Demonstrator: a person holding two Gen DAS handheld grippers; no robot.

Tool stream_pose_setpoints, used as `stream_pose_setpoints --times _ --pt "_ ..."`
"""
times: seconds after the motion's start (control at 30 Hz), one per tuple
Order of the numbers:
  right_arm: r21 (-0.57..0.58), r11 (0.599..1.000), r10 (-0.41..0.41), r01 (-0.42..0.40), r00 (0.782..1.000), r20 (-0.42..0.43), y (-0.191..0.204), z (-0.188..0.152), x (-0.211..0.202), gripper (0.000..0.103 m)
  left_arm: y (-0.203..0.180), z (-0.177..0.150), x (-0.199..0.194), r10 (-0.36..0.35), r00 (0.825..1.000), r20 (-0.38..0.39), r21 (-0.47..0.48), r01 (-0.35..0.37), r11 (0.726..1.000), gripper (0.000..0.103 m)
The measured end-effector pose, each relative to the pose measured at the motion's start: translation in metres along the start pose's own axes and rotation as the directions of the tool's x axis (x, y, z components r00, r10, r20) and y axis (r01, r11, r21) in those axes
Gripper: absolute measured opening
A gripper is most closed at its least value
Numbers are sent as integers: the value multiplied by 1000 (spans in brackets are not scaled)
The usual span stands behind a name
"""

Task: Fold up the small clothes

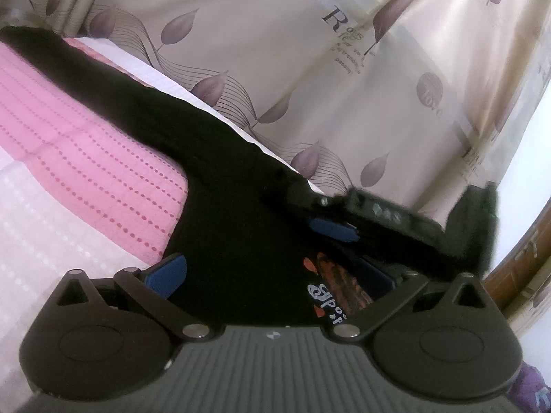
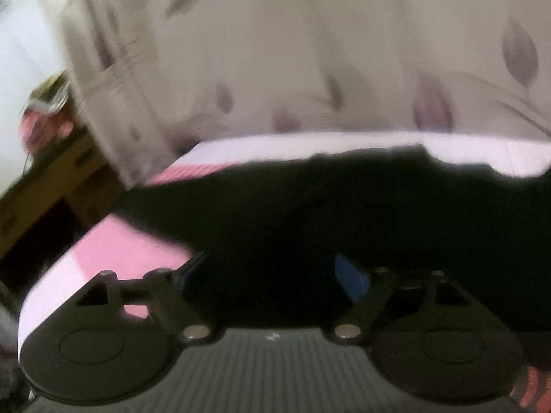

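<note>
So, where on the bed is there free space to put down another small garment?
The pink-and-white bedspread left of the black garment lies bare. It is crowded around the printed patch, where both grippers meet.

A pink quilted bedcover with rows of red dotted stitching [image 1: 86, 144] lies across the bed, meeting a paler white-pink quilted cover [image 1: 44, 220] towards the near side. Along the far edge of the bed a strip of white textured sheet [image 1: 162, 79] shows. Behind it hangs a beige satin curtain printed with mauve leaves, thin curved lines and dark lettering [image 1: 275, 51]. In the right wrist view the same curtain [image 2: 275, 51] is blurred, and a brown wooden piece of furniture [image 2: 51, 175] stands beside its left edge.
</note>
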State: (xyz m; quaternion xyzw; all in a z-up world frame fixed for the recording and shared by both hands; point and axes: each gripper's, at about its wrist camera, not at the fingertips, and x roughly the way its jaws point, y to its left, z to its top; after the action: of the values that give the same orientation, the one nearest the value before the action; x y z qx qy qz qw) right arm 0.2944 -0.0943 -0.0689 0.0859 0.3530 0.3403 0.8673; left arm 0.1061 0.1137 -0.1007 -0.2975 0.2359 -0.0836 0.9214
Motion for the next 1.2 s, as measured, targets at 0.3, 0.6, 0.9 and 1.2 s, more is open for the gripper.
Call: stream_pose_setpoints --times 0.3,0.6,0.9,1.2 --pt "55 992 -118 116 992 52 -5 -28 -70 81 0 0 0 2 1000 0 2 -2 1000 103" --pt "-74 847 -519 527 848 105 -9 -66 -108 90 9 14 -11 -13 1000 -16 -30 13 999 103" --pt "-124 863 -478 491 870 116 -5 -82 -109 97 83 105 -59 215 972 95 41 -220 975 100" --pt "-154 844 -507 514 858 89 1 -79 -100 97 238 216 -59 371 929 2 -264 -357 896 81"
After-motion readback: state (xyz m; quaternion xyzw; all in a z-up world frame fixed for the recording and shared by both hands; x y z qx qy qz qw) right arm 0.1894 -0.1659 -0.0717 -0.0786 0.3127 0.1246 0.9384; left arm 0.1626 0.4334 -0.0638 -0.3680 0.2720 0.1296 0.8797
